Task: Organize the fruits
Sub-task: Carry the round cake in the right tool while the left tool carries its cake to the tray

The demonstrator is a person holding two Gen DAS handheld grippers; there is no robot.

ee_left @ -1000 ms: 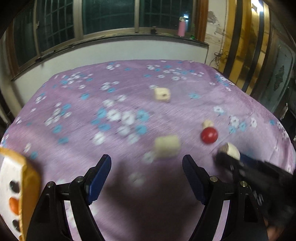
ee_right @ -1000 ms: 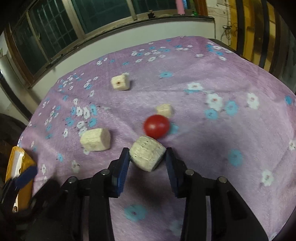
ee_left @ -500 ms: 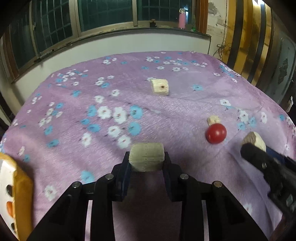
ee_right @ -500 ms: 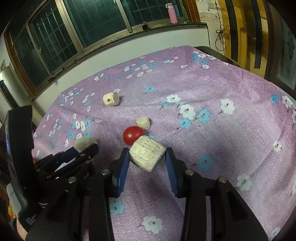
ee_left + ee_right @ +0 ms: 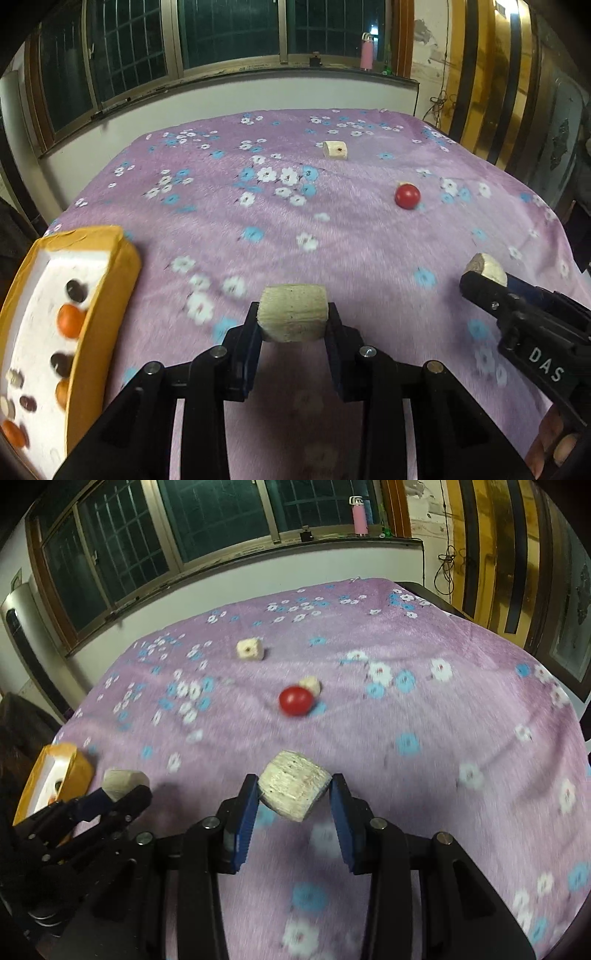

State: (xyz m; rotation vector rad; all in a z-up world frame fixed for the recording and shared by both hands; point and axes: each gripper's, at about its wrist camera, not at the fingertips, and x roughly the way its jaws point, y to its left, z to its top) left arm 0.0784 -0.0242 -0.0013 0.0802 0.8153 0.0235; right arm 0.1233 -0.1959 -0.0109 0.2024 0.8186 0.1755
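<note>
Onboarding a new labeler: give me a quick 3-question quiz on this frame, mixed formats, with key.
1. True or false: the left gripper is shut on a pale fruit chunk.
2. Multiple choice: where does the red ball-shaped fruit lie? A) in the orange-rimmed tray B) on the purple floral cloth C) between the right gripper's pads
3. Fill in: the right gripper holds a pale ____ chunk above the cloth.

Key: 1 true. 2 B; the orange-rimmed tray sits at the cloth's left edge and holds other small round pieces. 3 ridged.
</note>
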